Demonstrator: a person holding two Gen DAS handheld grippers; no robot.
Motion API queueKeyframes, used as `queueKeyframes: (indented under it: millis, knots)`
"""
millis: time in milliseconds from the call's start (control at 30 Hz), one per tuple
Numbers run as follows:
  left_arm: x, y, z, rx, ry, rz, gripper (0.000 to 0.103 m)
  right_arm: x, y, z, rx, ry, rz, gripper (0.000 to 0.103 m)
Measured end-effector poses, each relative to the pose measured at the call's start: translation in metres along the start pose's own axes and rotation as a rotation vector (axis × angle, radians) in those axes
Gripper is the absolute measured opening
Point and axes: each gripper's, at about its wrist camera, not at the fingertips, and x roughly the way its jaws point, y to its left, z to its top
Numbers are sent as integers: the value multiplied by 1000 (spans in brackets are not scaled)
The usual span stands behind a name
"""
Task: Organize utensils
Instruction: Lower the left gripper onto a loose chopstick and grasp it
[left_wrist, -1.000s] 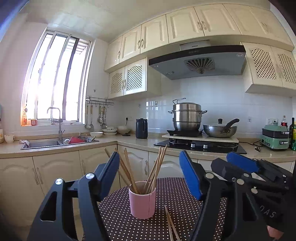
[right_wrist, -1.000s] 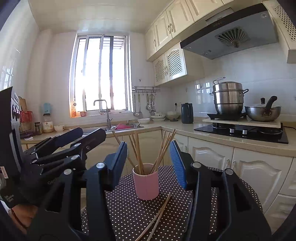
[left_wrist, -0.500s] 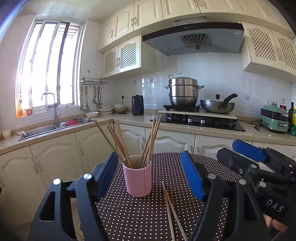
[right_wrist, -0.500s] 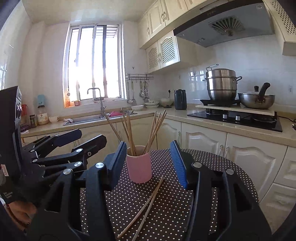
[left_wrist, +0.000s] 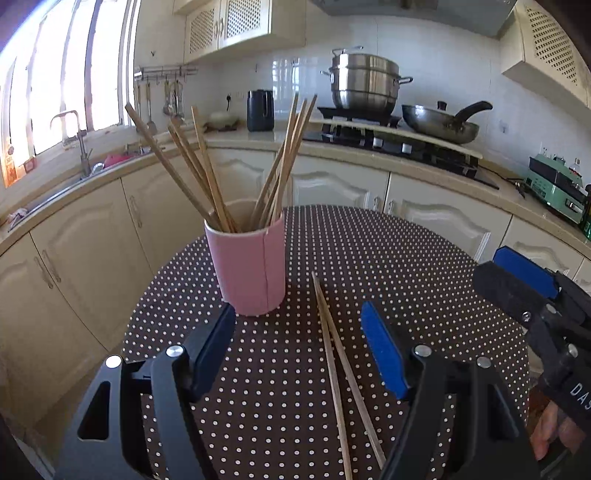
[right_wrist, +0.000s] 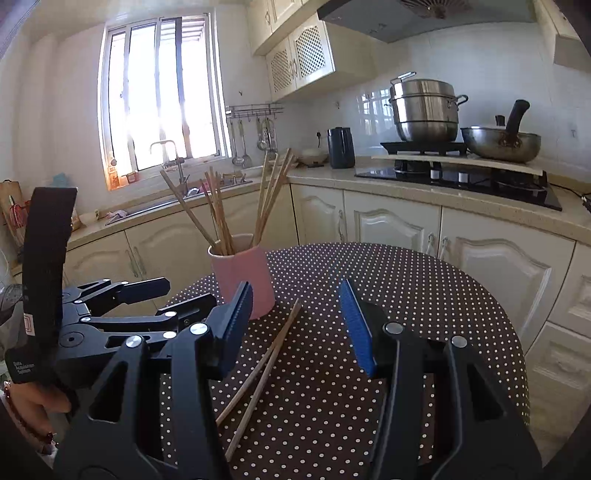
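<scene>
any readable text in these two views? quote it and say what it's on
"DAS", cut off by the frame edge: white letters on the right gripper body, left wrist view.
Small white lettering on the black upright part of the left gripper, right wrist view: too blurred to read.
Orange label on the windowsill bottle: unreadable.

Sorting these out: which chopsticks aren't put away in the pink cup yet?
The two chopsticks lying flat on the dotted tablecloth, just in front of the pink cup. All the others stand upright inside the cup.
</scene>
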Motion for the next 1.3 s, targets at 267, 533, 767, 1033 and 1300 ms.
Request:
queueKeyframes:
  millis: [267, 533, 767, 1033, 1300]
  knots:
    - [66, -6, -23, 67, 273, 32, 70, 35, -16, -18, 46, 163, -26, 50]
    - [97, -19, -29, 118, 329, 54, 70, 50, -24, -26, 66, 215, -11, 50]
    - [120, -17, -17, 74, 348, 44, 70, 62, -29, -26, 90, 266, -2, 50]
    - [130, -6, -9, 24, 343, 15, 14, 89, -20, -20, 106, 422, 21, 50]
    - [113, 13, -22, -13, 354, -25, 7, 126, 8, -22, 90, 603, 35, 50]
